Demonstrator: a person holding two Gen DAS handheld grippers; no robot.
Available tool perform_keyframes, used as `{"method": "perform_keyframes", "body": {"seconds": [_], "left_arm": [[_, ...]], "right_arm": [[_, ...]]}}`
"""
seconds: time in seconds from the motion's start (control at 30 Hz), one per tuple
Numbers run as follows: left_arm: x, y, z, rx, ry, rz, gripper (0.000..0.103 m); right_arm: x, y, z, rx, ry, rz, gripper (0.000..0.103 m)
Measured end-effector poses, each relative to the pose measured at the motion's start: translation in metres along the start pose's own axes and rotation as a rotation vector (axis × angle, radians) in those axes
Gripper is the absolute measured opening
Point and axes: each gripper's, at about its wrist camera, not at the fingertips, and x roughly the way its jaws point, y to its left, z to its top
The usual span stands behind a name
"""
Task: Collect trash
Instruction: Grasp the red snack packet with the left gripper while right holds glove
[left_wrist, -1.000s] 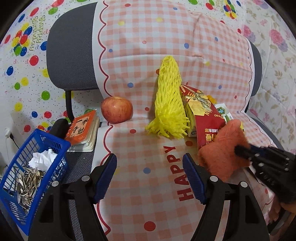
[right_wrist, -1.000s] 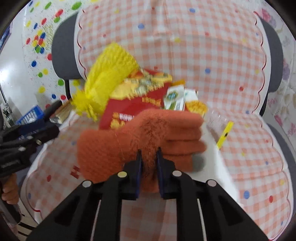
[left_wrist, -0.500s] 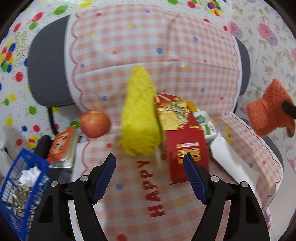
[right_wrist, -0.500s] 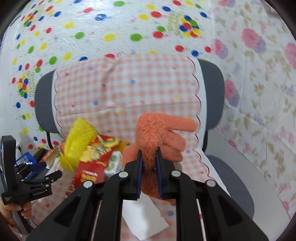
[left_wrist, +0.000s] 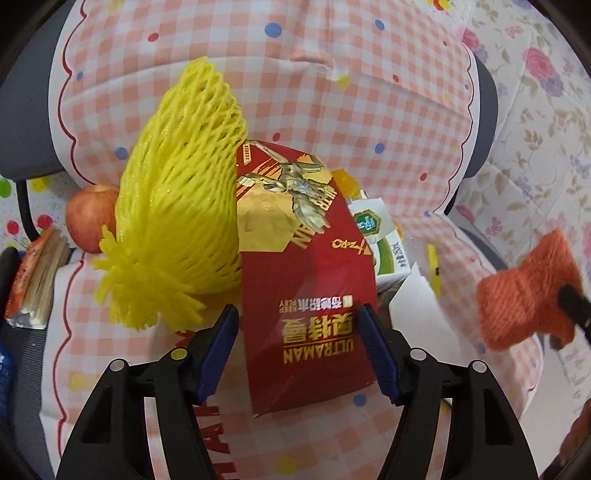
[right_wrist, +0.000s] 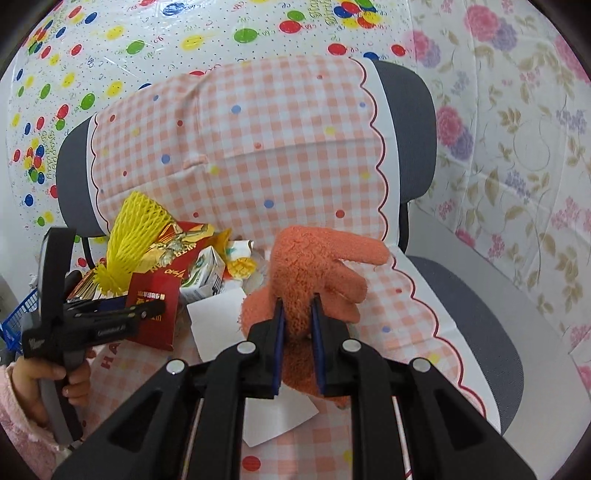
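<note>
Both closing left tongs (left_wrist: 295, 325) straddle red box (left_wrist: 306, 295).

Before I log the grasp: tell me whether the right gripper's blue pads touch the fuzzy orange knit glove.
Touching. The right wrist view shows the right gripper with both pads pressed into the fuzzy orange knit glove, pinching it.

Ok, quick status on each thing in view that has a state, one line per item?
Left gripper: jaws closing around the red box, pads not yet pressing.
Right gripper: shut on the orange glove.
Orange glove: lifted, held.
Red box: lying flat on the checked cloth.
Yellow foam net: empty, leaning on the box.
Milk carton: on its side.
Apple: whole.
</note>
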Motion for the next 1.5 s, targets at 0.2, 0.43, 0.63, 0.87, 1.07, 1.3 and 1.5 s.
{"method": "perform_keyframes", "body": {"seconds": [0.2, 0.43, 0.63, 0.87, 1.07, 1.3, 1.5], "left_arm": [[-0.029, -0.007, 0.006, 0.023, -0.076, -0.052, 0.018], [-0.08, -0.036, 0.013, 0.155, -0.209, -0.04, 0.0], [-0.114, -0.07, -0.001, 0.273, -0.255, -0.047, 0.001], [-0.102, -0.079, -0.015, 0.245, -0.171, -0.12, 0.001], [-0.108, -0.019, -0.011, -0.039, -0.221, -0.279, 0.0], [-0.058, 0.005, -0.03, -0.105, 0.022, -0.191, 0.002], [-0.104, -0.027, -0.016, 0.089, -0.217, -0.202, 0.0]], "right_arm": [[-0.008, -0.001, -0.004, -0.003, -0.005, 0.003, 0.013], [-0.03, -0.004, -0.001, 0.008, -0.059, -0.019, 0.013], [-0.05, -0.015, -0.002, 0.04, -0.087, -0.043, 0.013], [-0.058, -0.019, -0.015, 0.042, -0.053, -0.052, 0.013], [-0.057, -0.016, -0.017, 0.028, -0.04, -0.047, 0.013], [-0.049, -0.003, -0.018, 0.02, -0.031, -0.027, 0.013], [-0.051, -0.001, -0.018, 0.01, -0.037, -0.042, 0.013]]}}
